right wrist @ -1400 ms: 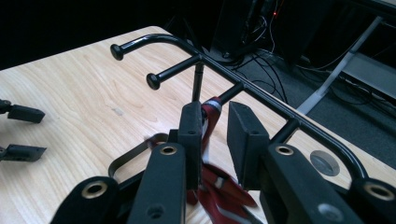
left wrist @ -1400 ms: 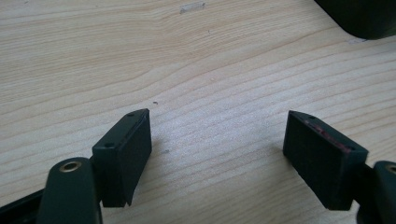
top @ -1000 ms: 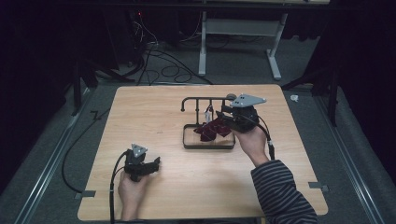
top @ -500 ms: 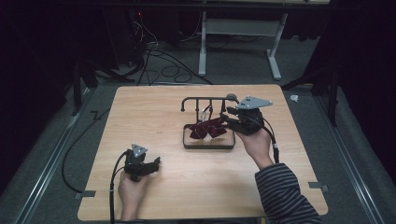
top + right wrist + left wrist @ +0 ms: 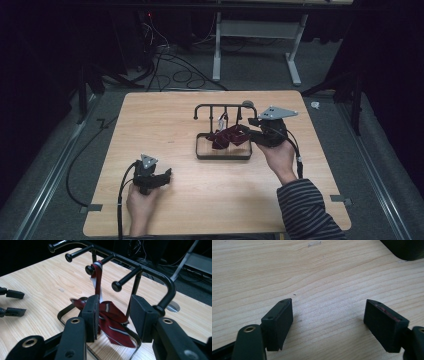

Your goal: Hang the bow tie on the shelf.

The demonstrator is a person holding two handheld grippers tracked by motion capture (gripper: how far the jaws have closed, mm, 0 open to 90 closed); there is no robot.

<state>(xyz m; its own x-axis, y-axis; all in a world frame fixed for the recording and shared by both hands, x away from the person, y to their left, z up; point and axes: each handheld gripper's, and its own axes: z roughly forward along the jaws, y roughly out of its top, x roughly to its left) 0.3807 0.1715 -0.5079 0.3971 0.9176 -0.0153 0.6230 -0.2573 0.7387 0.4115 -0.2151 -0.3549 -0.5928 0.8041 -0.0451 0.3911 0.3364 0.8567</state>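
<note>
A black peg rack (image 5: 225,106) stands on a tray base (image 5: 222,157) at the middle of the wooden table (image 5: 165,120). A dark red striped tie (image 5: 227,136) hangs from one peg, its lower part heaped over the base. My right gripper (image 5: 248,129) sits just right of the rack, pointing at the tie. In the right gripper view the rack (image 5: 150,270) rises ahead and the tie (image 5: 112,325) lies between and beyond the right gripper (image 5: 116,312), whose jaws stand apart. My left gripper (image 5: 166,175) rests low at the front left, open (image 5: 328,322) over bare wood.
The left gripper's jaw tips (image 5: 13,302) show at the left edge of the right gripper view. A dark rounded shape (image 5: 407,247) sits at the top right of the left gripper view. Cables (image 5: 170,60) and a desk frame (image 5: 255,45) lie beyond the table.
The right hand has lifted and drawn slightly right of the rack, and the tie's loose part has shifted over the base. The left gripper has stayed put.
</note>
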